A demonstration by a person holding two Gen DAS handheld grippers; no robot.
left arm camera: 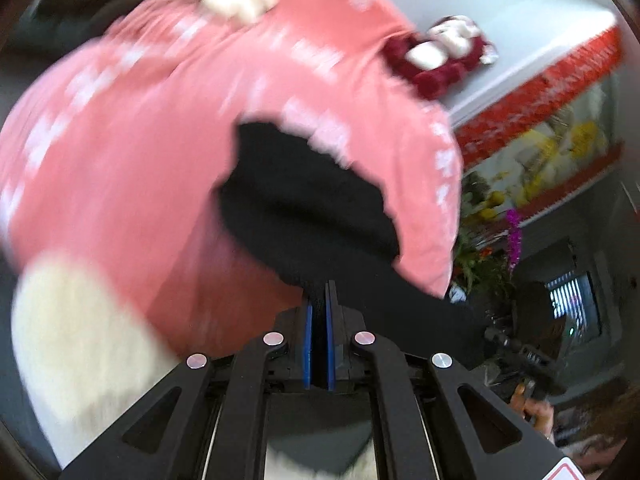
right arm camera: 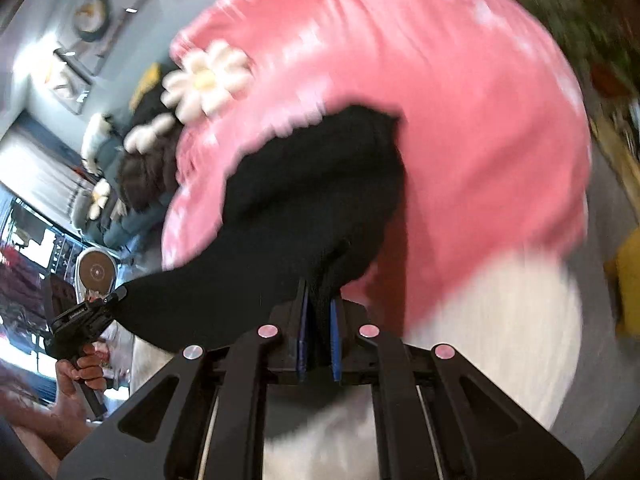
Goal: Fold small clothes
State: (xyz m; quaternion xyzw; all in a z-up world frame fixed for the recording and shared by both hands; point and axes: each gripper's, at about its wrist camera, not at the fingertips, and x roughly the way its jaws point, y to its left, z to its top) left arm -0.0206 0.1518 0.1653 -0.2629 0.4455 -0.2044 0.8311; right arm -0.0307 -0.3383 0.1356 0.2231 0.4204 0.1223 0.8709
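A small black garment [left arm camera: 304,208] hangs stretched between my two grippers above a pink bedspread [left arm camera: 120,152]. My left gripper [left arm camera: 319,292] is shut on one edge of it, the cloth pinched between the blue pads [left arm camera: 308,328]. My right gripper [right arm camera: 320,292] is shut on the other edge of the black garment [right arm camera: 304,208]. The left gripper also shows in the right wrist view [right arm camera: 86,316], held by a hand. The right gripper shows in the left wrist view [left arm camera: 520,356]. Both views are motion-blurred.
The pink bedspread [right arm camera: 480,128] has white patterns and a white fluffy cover [right arm camera: 500,320] near me. A white flower cushion [right arm camera: 208,80] and a red and white plush [left arm camera: 444,56] lie on it. Flowers [left arm camera: 512,236] and a red-trimmed cabinet [left arm camera: 552,120] stand at the right.
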